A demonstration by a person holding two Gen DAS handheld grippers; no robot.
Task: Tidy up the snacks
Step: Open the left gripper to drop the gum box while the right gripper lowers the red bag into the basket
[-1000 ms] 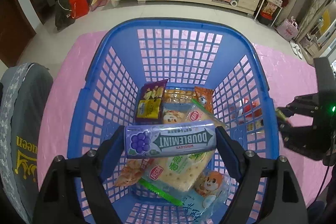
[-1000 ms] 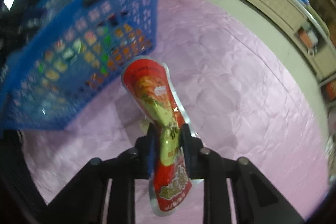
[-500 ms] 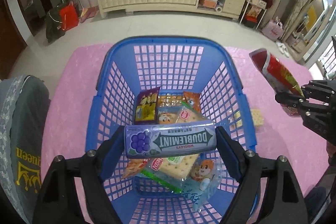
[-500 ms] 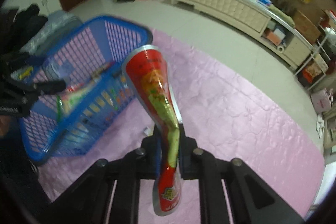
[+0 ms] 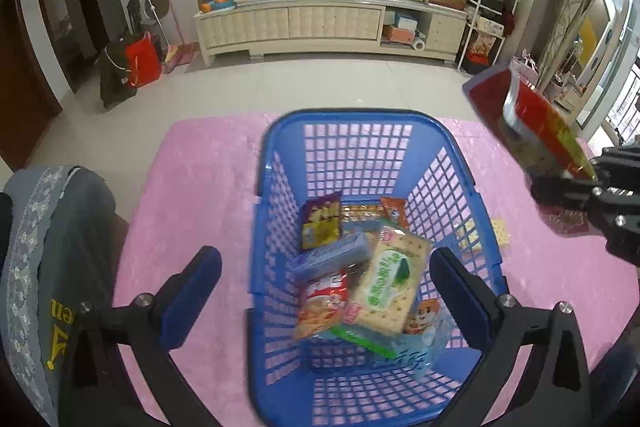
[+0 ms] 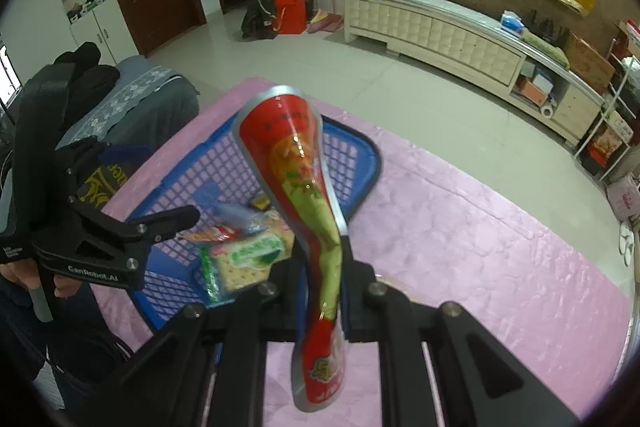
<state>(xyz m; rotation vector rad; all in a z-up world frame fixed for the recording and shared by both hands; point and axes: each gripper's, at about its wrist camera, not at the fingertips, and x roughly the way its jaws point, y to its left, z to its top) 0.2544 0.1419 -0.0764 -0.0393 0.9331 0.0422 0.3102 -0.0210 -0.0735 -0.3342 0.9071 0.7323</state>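
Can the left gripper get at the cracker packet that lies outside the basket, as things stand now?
Probably not directly. The cracker packet lies on the pink mat beyond the blue basket, whose wall stands between it and the left gripper. The jaws are opening with nothing between them; it would need to go over that wall.

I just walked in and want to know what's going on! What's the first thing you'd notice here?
The big blue basket on the pink mat, already piled with snack packets like the green cracker pack. Next, the tall red snack bag pinched in the right gripper, held up just above the basket. The left gripper hangs over the basket, its jaws opening with nothing between them.
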